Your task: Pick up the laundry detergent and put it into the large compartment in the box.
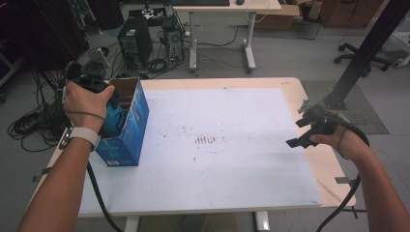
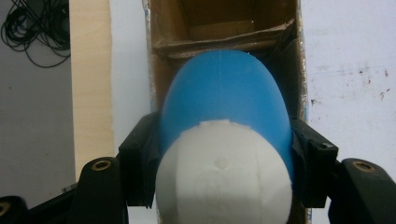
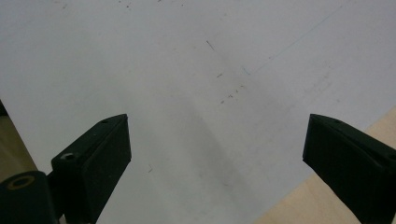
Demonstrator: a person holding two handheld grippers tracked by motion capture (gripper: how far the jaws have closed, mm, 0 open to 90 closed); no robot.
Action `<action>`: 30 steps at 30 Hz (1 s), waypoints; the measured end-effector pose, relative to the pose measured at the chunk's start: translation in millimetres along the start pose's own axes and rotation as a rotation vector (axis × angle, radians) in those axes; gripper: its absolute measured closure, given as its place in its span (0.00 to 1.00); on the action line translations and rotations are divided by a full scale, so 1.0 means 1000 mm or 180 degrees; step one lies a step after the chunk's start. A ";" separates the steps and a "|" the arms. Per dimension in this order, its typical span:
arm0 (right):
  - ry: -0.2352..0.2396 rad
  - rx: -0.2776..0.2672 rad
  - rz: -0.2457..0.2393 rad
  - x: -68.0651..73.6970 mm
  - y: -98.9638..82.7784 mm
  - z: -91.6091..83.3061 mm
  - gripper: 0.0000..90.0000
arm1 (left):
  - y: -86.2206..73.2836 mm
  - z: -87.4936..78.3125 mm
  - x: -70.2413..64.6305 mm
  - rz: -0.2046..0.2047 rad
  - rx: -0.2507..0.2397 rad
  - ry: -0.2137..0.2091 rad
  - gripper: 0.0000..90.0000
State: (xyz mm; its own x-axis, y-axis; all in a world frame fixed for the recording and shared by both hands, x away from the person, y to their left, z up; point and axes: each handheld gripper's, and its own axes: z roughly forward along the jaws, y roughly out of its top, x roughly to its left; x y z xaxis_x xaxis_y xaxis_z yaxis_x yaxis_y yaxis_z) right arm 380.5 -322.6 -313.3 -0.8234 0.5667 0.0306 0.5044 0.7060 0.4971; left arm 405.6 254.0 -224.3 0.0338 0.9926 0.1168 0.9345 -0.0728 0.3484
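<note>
A: Where's the egg [image 2: 224,140]?

B: Pinched between the fingers of the left gripper [image 2: 224,158], blue half pointing away, white half toward the camera. It sits at the mouth of the open blue box [image 1: 126,126], which stands near the left edge of the tabletop [image 1: 232,82].

A: And from above?

B: The left hand [image 1: 87,102] is over the box opening, with a bit of blue showing inside.

A: The right gripper [image 3: 217,149]?

B: Its fingers are spread wide with nothing between them, over the white sheet [image 1: 227,145] at the right side, well apart from the box
</note>
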 end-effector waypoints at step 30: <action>0.0015 0.0042 0.0013 0.001 0.002 0.005 0.09 | -0.013 0.036 -0.008 0.0116 0.0078 0.0044 0.42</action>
State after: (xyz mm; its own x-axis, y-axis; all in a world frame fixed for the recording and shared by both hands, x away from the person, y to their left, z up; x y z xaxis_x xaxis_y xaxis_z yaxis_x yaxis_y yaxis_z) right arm 382.0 -318.3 -316.8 -0.8226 0.5675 0.0367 0.5111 0.7094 0.4853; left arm 406.2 250.5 -263.5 0.0631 0.9879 0.1420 0.9412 -0.1062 0.3208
